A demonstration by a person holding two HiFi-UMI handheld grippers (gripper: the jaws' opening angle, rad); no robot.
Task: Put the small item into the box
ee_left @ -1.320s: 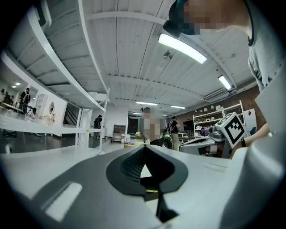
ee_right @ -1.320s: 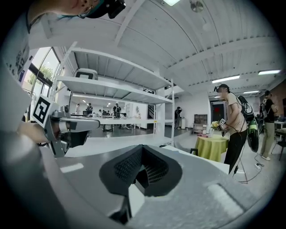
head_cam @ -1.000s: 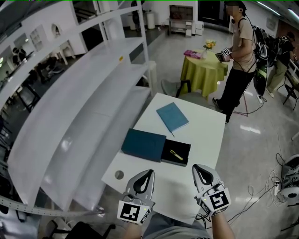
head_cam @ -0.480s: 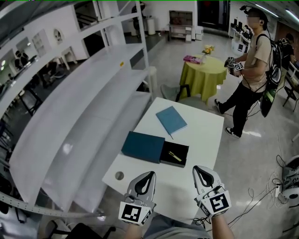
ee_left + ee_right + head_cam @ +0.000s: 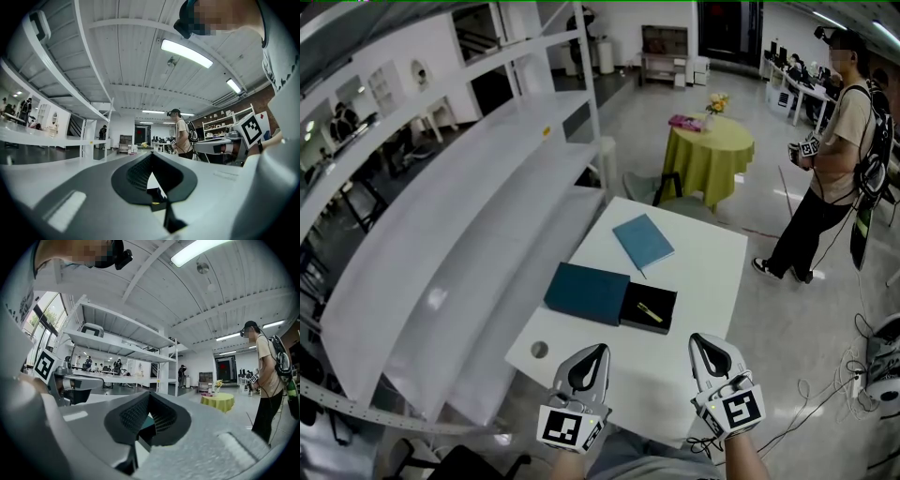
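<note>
While their jaws are pressed together on nothing, left gripper [image 5: 594,354] and right gripper [image 5: 701,343] hover at near edge of white worktop [image 5: 712,272]. Small yellow item [image 5: 652,312] lies inside open black box [image 5: 635,317], teal lid [image 5: 589,292] just beside, left. Blue notebook [image 5: 643,242] behind.

A blue notebook [image 5: 643,242] lies on the white table [image 5: 705,281].
</note>
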